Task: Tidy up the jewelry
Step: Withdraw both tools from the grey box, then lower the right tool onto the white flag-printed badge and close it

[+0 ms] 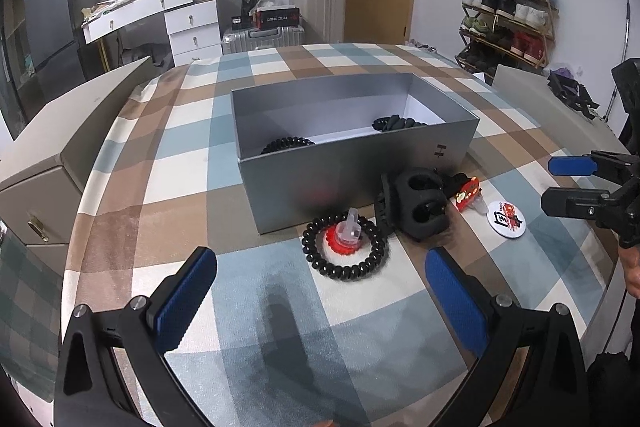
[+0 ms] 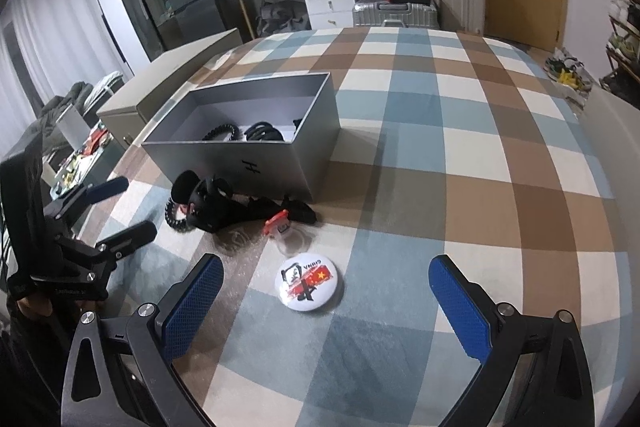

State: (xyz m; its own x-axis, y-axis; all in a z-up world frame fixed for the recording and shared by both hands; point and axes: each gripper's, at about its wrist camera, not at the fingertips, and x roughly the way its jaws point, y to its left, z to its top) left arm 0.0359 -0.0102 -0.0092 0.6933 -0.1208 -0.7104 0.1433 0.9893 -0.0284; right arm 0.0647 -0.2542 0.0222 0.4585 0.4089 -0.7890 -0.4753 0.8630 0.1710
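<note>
An open grey box (image 1: 352, 183) (image 2: 276, 163) stands on the checked cloth and holds black coil bracelets (image 1: 288, 143) (image 2: 219, 131). In front of it lie a black beaded bracelet (image 1: 344, 269) around a clear-and-red trinket (image 1: 347, 235), a black bulky clip (image 1: 420, 205) (image 2: 204, 203), a small red-and-clear charm (image 1: 467, 194) (image 2: 279, 223), and a round white badge (image 1: 506, 219) (image 2: 308, 281). My left gripper (image 1: 320, 279) is open and empty, just short of the beaded bracelet. My right gripper (image 2: 326, 291) is open and empty, with the badge between its fingers.
The box lid (image 1: 60, 131) (image 2: 172, 79) lies left of the cloth-covered table (image 1: 280, 307). A shoe rack (image 1: 508, 11), suitcases (image 1: 264, 37) and a white dresser (image 1: 160, 11) stand behind. Each gripper shows in the other's view: the right (image 1: 580, 183), the left (image 2: 116, 211).
</note>
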